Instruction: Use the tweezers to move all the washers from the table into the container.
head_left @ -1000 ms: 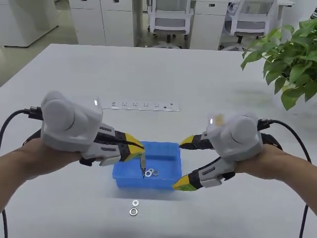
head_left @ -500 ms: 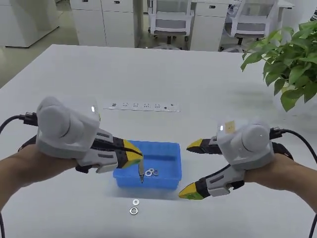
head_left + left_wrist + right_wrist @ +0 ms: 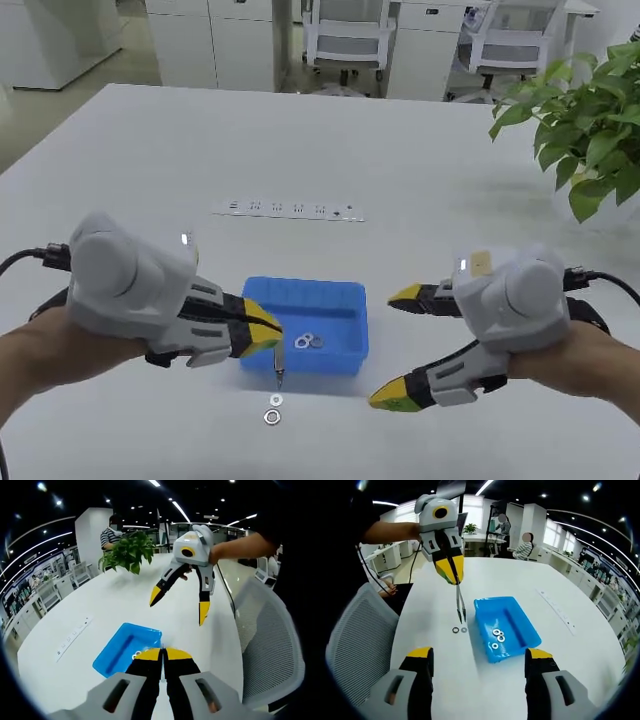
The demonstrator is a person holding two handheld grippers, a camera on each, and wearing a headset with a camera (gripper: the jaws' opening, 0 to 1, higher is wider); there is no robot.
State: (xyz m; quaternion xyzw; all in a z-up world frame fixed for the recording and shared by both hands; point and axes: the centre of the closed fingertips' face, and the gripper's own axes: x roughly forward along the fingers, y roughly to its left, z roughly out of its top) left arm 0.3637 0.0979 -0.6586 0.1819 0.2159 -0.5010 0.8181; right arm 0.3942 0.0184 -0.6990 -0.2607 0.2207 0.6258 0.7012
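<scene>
One wide white table (image 3: 420, 150) is seen, with one white power strip (image 3: 290, 210) lying across its middle. Two grippers are held over the near edge. The left gripper (image 3: 268, 330) has its jaws clenched on one pair of thin metal tweezers (image 3: 279, 368), which hang point-down from the yellow jaw tips. The right gripper (image 3: 394, 347) has its jaws spread wide with nothing between them, and it is held just beside the right end of one blue rectangular plastic container (image 3: 300, 293).

Five small silver metal washers (image 3: 501, 638) are counted in the right gripper view. Three lie together on the floor of the container. Two lie side by side on the bare table, just outside the container's long wall nearer the person.

The tweezer points are seen just beside the two loose washers; whether they touch cannot be told. These two washers lie below the left gripper's jaws and apart from the right gripper's jaws.
</scene>
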